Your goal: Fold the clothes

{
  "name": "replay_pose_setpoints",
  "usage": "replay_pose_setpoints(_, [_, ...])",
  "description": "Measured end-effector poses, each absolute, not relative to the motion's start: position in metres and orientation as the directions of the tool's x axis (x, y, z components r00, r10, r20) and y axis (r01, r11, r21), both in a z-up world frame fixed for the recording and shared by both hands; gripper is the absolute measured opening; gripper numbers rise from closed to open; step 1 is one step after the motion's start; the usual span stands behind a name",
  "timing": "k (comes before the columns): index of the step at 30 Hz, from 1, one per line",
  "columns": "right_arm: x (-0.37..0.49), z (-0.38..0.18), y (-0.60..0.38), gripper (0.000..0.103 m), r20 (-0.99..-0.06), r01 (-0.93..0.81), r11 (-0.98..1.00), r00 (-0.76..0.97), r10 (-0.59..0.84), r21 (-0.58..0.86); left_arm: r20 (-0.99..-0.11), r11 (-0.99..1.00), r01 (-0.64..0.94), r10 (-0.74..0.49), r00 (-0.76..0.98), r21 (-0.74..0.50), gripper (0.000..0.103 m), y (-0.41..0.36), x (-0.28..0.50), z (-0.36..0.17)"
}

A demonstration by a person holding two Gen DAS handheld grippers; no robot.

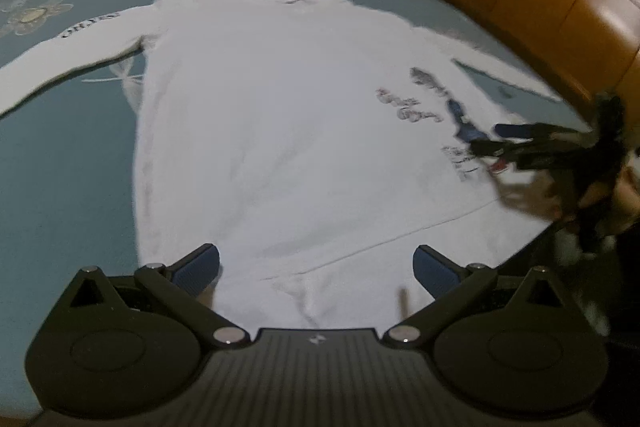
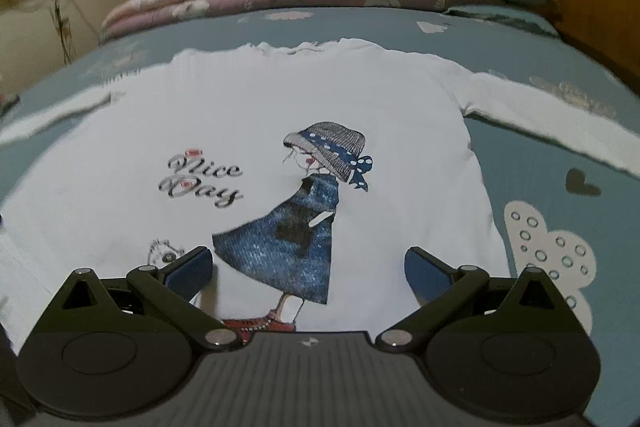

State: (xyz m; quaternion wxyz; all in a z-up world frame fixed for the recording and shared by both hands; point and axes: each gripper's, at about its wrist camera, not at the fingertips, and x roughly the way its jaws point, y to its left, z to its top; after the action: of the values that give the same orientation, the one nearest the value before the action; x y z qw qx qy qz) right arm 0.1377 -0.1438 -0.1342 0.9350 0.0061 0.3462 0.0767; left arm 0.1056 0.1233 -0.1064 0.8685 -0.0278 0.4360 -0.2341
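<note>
Lying collar-away, the shirt (image 2: 280, 115) runs straight ahead of your hand-held grippers, left (image 1: 316, 267) and right (image 2: 308, 267), both spread wide, empty, at its hem.

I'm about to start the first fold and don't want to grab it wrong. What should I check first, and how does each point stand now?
1. White long-sleeved shirt with a printed girl lies flat, front up, on the blue flowered bedsheet: ok.
2. Both sleeves spread out to the sides: ok.
3. Left gripper open, nothing between its blue-padded fingers: ok.
4. Right gripper open and empty: ok.
5. Both grippers sit near the hem, over the shirt: ok.
6. Whether either gripper touches the fabric: cannot tell.
</note>
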Motion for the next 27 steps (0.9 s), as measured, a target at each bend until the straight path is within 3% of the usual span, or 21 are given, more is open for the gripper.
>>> replay_pose_setpoints(9, [0.138,-0.135,-0.141,0.103,-0.642,-0.122,0.991,0.756,0.125,0.050,-0.765,0.891,0.376,-0.424,0.484,-0.255,0.102,0.127,0.081,-0.107])
replay_pose_setpoints(16, [0.137,-0.137,-0.139,0.103,-0.634,-0.110,0.993,0.765,0.113,0.045,-0.718,0.852,0.429,-0.497,0.486,-0.300,0.102,0.117,0.090,-0.092])
replay_pose_setpoints(21, [0.135,-0.136,-0.138,0.103,-0.637,-0.103,0.994,0.764,0.106,0.042,-0.754,0.851,0.439,-0.485,0.443,-0.290,0.102,0.105,0.088,-0.109])
replay_pose_setpoints(27, [0.134,-0.138,-0.137,0.103,-0.624,-0.092,0.995,0.776,0.096,0.039,-0.737,0.840,0.389,-0.528,0.423,-0.379,0.102,0.122,0.072,-0.105])
